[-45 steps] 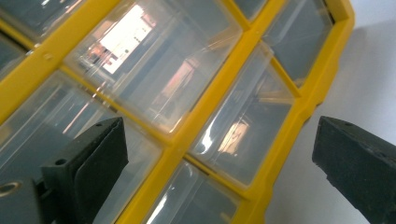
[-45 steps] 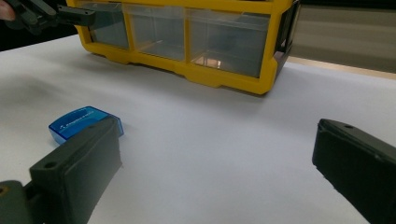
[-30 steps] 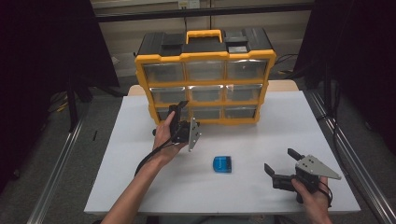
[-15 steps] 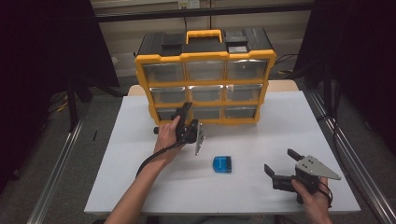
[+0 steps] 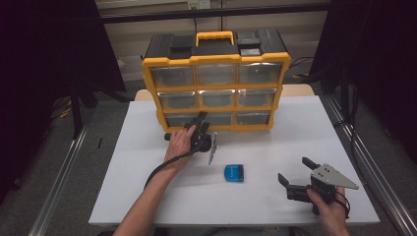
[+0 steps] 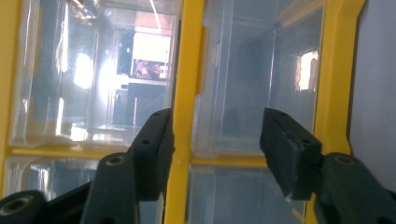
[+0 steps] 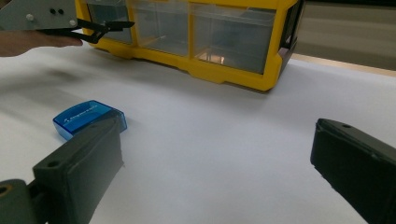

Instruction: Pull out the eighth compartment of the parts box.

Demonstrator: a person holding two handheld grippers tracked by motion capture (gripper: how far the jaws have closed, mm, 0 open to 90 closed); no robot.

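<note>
White tabletop [image 5: 147,147] | drawer cabinet [image 5: 216,83] at far edge | my left claw [image 6: 215,140] just been closing, half apart, nothing gripped, bottom-left drawer [image 5: 184,120] straight ahead | right claw [image 5: 295,176] apart, near-right, farther.

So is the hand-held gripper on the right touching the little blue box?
Apart. The high view shows the right hand-held gripper open, with bare white table between it and the blue box.
</note>
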